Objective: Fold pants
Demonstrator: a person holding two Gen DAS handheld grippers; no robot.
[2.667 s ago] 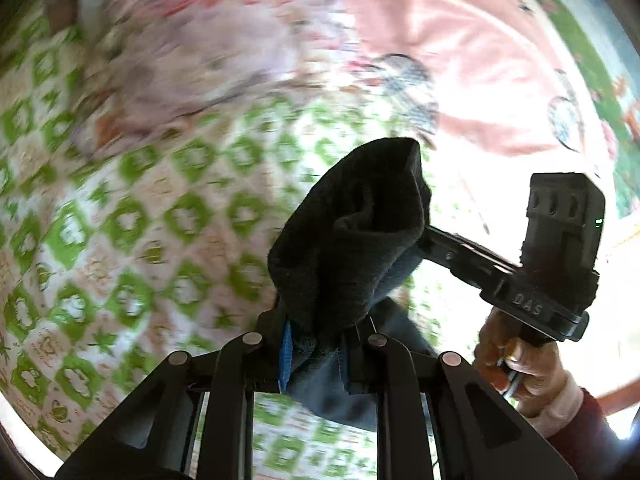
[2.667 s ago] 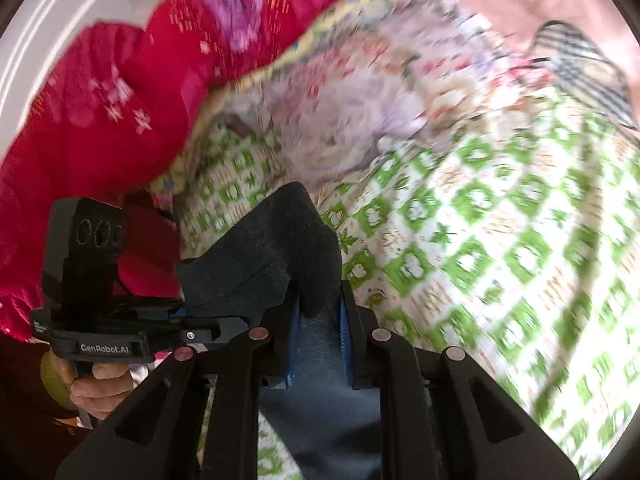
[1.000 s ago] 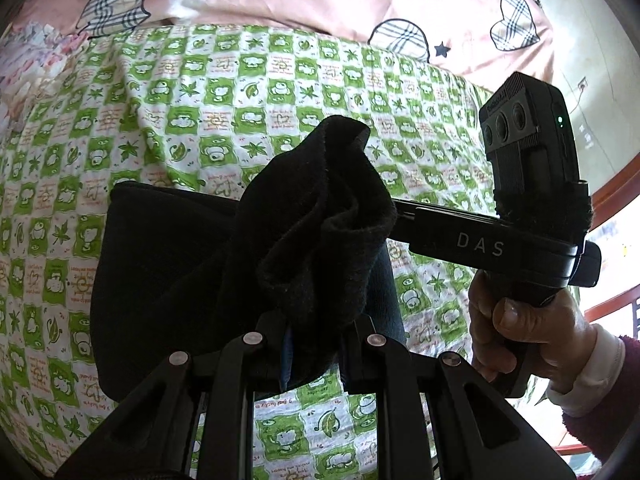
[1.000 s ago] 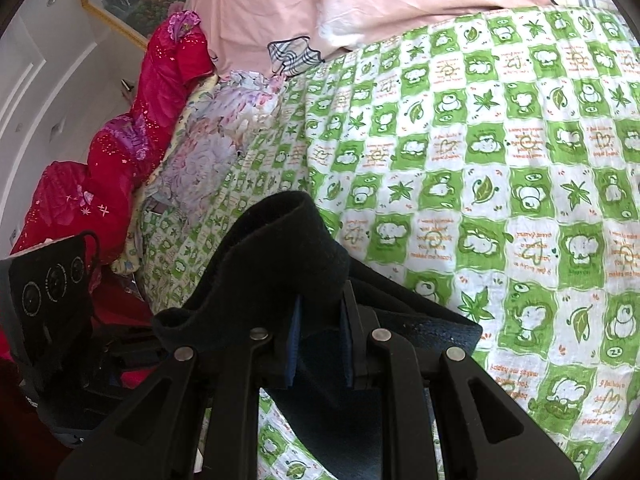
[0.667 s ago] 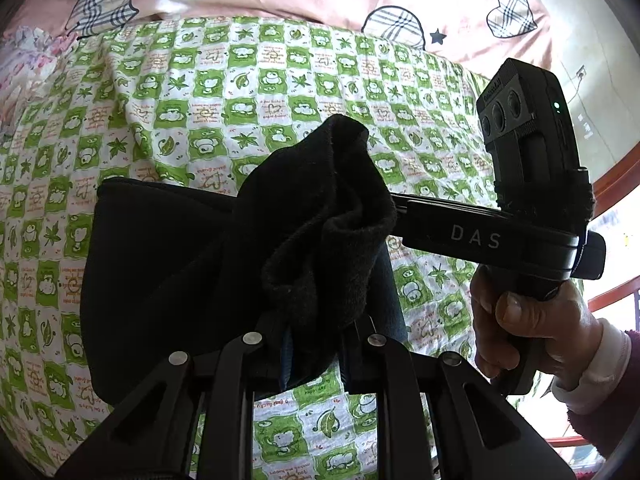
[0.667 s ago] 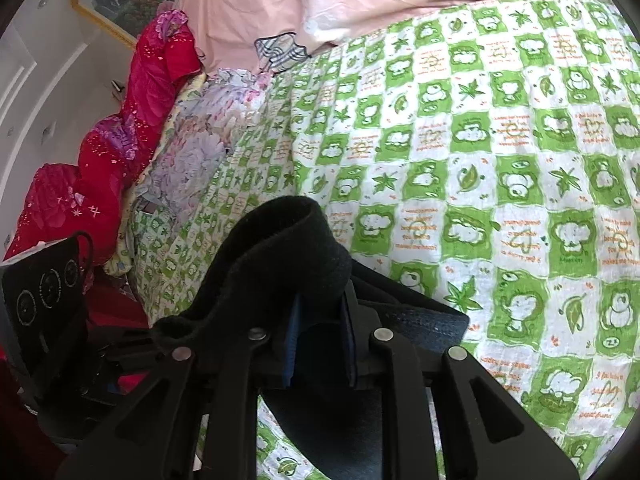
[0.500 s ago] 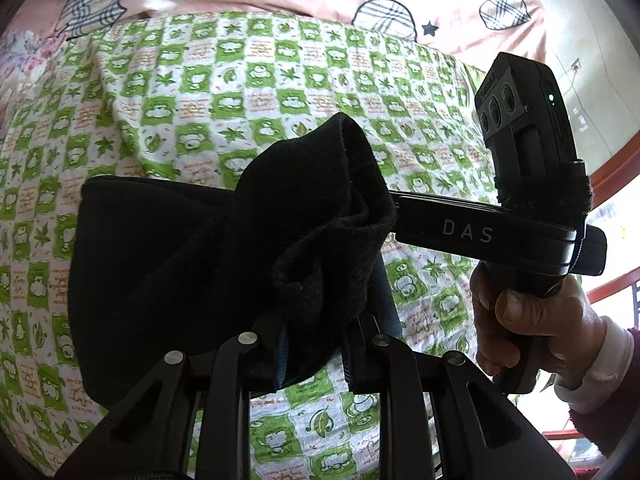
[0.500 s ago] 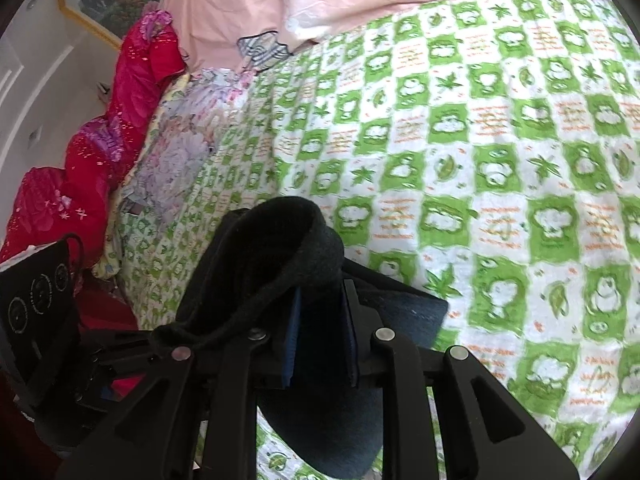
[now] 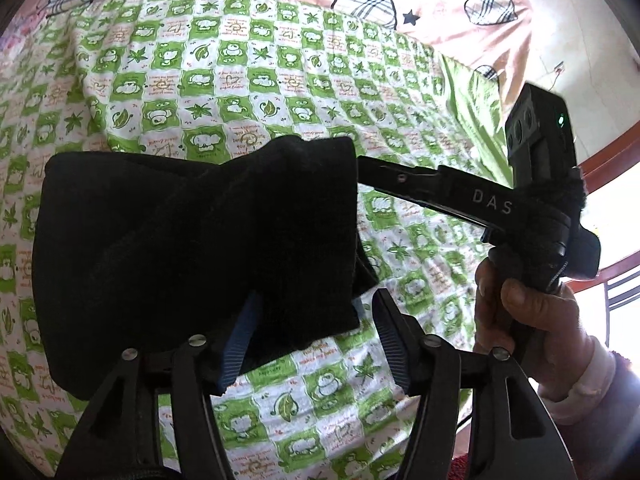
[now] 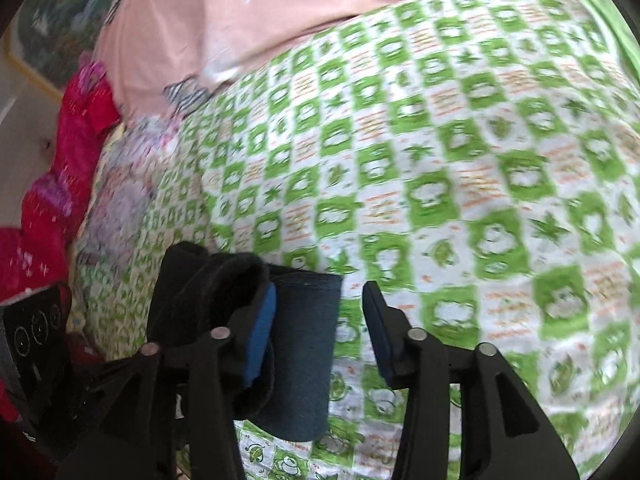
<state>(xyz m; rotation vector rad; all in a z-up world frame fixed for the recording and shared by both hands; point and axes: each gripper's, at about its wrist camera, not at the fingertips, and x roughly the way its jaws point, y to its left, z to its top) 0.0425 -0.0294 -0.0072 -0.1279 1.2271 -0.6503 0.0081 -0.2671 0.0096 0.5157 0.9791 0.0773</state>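
- Dark, thick knit pants (image 9: 180, 240): lying on the green-and-white checked bed sheet (image 9: 248, 80) at the near edge of the bed, gathered into a compact folded bundle. A raised flap of the cloth drapes over the left finger pad of each tool.
- Left gripper (image 9: 316, 340): fingers apart, and nothing is clamped — the right finger stands clear of the fabric over bare sheet.
- Right gripper (image 10: 320, 332): fingers likewise apart. A smoother blue-grey layer of the pants sits in the gap, touching the left pad only. In the left view, the person's hand (image 9: 524, 312) holds this tool by its handle on the right.
- Surroundings: pink bedding with plaid hearts (image 9: 420, 4) at the far side, and red floral quilt (image 10: 52, 200) at the far left.
- Progress, as judged: the fold looks laid down and released, so the task is late-stage. Remaining work appears to be flattening the raised flap, or possibly one more fold; the right view is blurred.
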